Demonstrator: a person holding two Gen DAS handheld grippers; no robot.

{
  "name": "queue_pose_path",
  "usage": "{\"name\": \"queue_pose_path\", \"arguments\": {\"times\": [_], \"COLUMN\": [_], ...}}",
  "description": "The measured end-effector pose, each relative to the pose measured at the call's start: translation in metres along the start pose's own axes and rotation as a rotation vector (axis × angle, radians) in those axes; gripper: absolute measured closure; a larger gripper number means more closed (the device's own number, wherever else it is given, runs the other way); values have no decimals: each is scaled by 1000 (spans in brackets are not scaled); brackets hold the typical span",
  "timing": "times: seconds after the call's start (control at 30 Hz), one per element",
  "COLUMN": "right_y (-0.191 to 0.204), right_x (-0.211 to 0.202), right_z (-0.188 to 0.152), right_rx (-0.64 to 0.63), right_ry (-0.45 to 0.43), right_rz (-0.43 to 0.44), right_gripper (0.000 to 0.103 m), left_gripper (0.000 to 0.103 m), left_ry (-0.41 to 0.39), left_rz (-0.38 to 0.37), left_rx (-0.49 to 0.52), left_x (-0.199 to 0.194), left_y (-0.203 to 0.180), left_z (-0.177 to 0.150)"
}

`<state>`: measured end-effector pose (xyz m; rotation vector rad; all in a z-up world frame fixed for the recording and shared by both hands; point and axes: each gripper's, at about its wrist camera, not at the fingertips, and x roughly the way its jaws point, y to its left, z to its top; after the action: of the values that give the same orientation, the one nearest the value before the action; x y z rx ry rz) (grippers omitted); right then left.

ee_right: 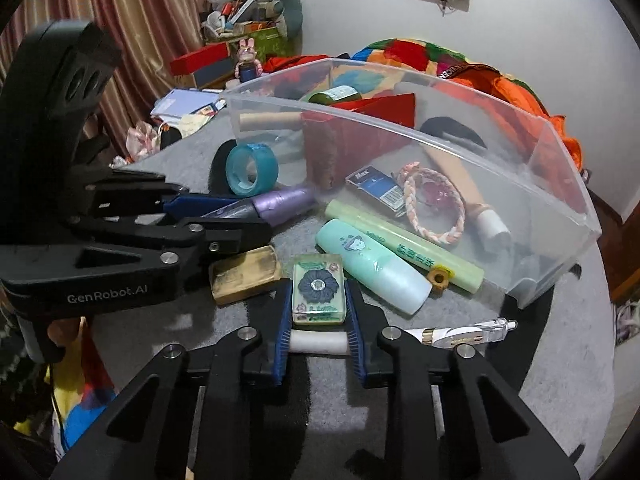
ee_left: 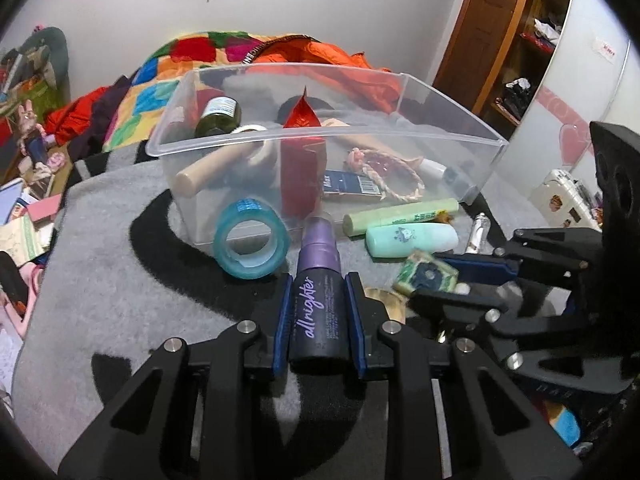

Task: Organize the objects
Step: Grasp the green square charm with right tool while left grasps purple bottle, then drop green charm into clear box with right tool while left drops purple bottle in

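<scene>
Here, the dark purple spray bottle (ee_left: 318,312) lies on the grey mat (ee_left: 120,280) just in front of the clear plastic bin (ee_left: 440,92), pinched at its body between the blue pads of my left hand-held gripper (ee_left: 318,280). I judge it light, rigid and smooth-sided, so a hold across the middle of the barrel, below the paler cap, should keep it from sliding out.

My right hand-held gripper (ee_right: 318,300) is pressed together on a small clear block with a dark flower set in it (ee_right: 318,292); that block looks hard and slick, best held on its flat long sides, as it is now. A short white cylinder (ee_right: 318,343) lies crosswise between the fingers just behind it, and whether the pads also press on it I cannot tell.

Around both lie a blue tape roll (ee_left: 251,238), a mint tube (ee_left: 412,240), a pale green stick (ee_left: 400,216), a worn gold case (ee_right: 246,278) and a clear pen (ee_right: 468,332), all still outside the bin. Inside it sit a braided bracelet (ee_right: 434,208), a red carton (ee_left: 302,178), a small blue box (ee_left: 352,186) and a dark green jar (ee_left: 218,116).
</scene>
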<state>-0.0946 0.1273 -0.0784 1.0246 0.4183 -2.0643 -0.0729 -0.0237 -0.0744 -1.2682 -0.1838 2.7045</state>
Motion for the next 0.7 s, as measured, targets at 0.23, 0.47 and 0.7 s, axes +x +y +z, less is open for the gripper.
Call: {"name": "queue_pose_path", "arguments": {"times": [0.23, 0.47, 0.7], "right_y": [-3, -15, -36], "right_x": [-21, -48, -62], "right_z": [1, 13, 29], "right_rx": [56, 118, 181], "right_ry": [-69, -155, -218], "right_rz": [1, -30, -70], "right_gripper": [81, 81, 81], "left_gripper": [78, 78, 78], "left_ry": [-55, -129, -222], "left_rz": [17, 6, -16], "left_rx": [15, 13, 19], "left_x": [-22, -48, -72], "left_y": [-8, -15, -20], "left_z": [-3, 7, 30]}}
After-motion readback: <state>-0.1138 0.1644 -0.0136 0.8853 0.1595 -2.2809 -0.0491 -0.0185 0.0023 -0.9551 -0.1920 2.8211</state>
